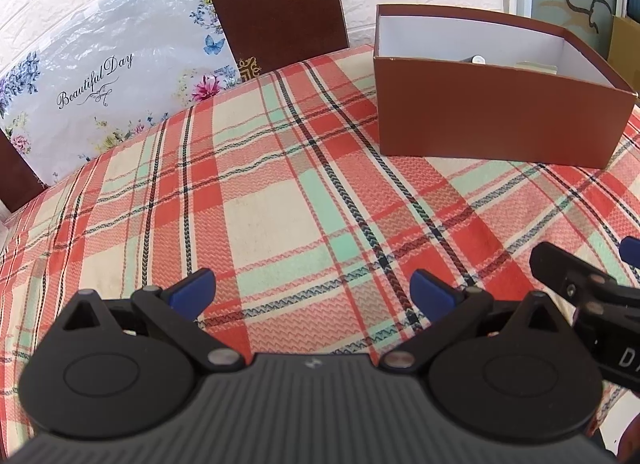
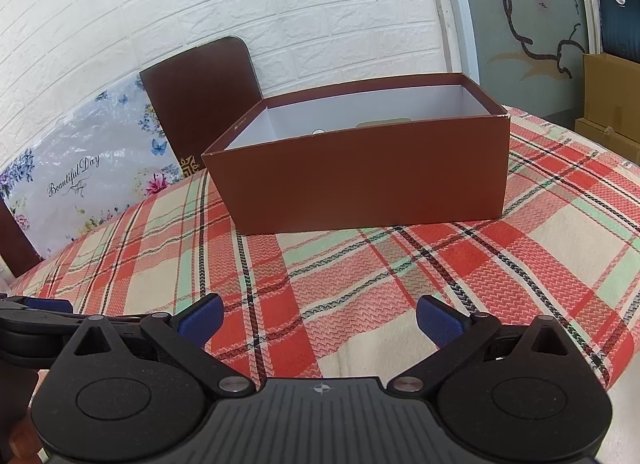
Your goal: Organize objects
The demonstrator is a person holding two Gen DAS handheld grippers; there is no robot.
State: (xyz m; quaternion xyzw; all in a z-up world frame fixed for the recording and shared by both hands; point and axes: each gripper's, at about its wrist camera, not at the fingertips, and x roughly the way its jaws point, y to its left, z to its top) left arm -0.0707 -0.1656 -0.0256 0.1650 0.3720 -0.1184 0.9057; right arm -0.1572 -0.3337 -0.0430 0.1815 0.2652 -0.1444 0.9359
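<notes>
Evidently hovering low over the plaid tabletop (image 1: 280,191), left claw (image 1: 312,292) and right claw (image 2: 318,318) both spread apart and gripping nothing. Sitting toward the far right corner, brown box (image 2: 360,183), already holding a few half-hidden items. Probably finishing up; next, looking for leftovers.

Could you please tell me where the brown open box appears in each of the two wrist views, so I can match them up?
Left wrist view: the brown box sits upper right on the plaid tablecloth, far beyond the open left tool.
Right wrist view: it stands at centre, slightly above the middle, straight ahead of the open right tool.
Shared landmark: the floral "Beautiful Day" bag against the wall, left of the box in both.
</notes>
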